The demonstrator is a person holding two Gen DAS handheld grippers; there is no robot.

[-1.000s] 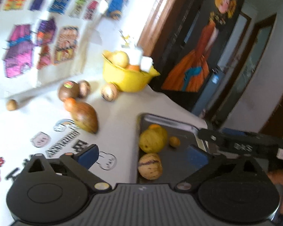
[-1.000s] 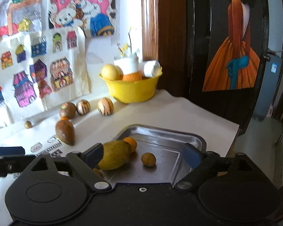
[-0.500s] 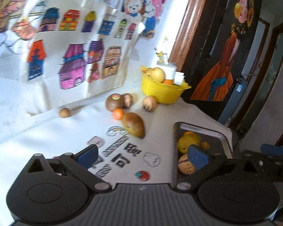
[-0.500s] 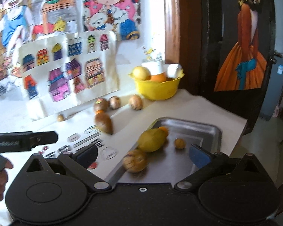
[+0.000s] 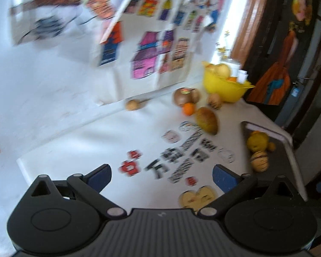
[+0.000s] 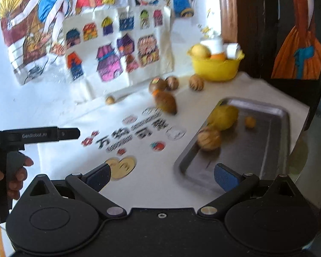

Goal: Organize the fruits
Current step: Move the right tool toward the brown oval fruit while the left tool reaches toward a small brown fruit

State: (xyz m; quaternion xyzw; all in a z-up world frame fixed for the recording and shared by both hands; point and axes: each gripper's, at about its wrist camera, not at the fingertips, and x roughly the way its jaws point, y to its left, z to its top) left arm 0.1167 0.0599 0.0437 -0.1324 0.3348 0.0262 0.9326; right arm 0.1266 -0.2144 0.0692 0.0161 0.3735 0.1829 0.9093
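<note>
Our left gripper point(image 5: 161, 176) hangs over the table point(image 5: 79, 141), fingers spread and empty. Loose fruits point(image 6: 165, 102) wait by the yellow bowl point(image 6: 216, 69); others lie in the tray point(image 6: 267, 150). Our right gripper point(image 6: 162, 175) gapes empty. We judge round fruit may roll if nudged.

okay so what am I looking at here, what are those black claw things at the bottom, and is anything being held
Those are two hand-held grippers, each carried by a person, each with a camera looking along its fingers. One picture is from the left gripper, the other from the right gripper. Both stand open with nothing between the blue pads. In the right view you also see the left tool from the side, with the hand on its grip. On the white table sits a metal tray with a few yellowish fruits, more brown fruits loose near the wall, and a yellow bowl at the back.
</note>
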